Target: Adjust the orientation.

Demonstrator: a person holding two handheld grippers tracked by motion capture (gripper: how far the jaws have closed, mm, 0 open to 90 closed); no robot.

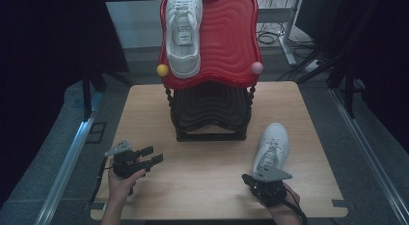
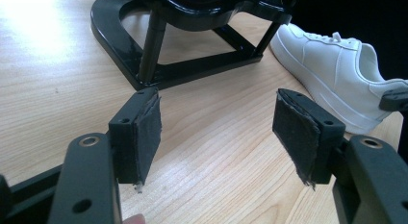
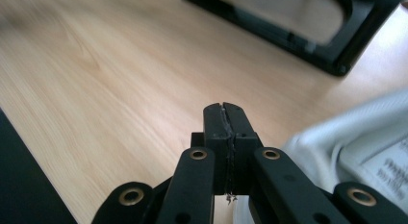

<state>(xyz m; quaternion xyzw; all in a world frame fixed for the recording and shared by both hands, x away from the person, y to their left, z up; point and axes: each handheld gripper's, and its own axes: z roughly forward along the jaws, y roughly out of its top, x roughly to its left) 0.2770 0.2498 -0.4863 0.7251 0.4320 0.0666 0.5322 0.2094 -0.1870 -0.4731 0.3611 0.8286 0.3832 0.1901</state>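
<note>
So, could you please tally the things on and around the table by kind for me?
White shoes: 2, one on the red tray at, one on the table at
Tiered racks: 1
Ball knobs on the rack: 2, yellow and pink
Grippers: 2, left and right
Total: 7

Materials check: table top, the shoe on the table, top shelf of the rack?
Table top: wood or wood-look laminate, matte; pale grain lines run along it. Shoe: smooth white leather or synthetic, slight sheen, stitched panels, laces. Red shelf: probably moulded plastic, glossy; wavy ridges catch the light. The black base looks like the same glossy plastic.
</note>
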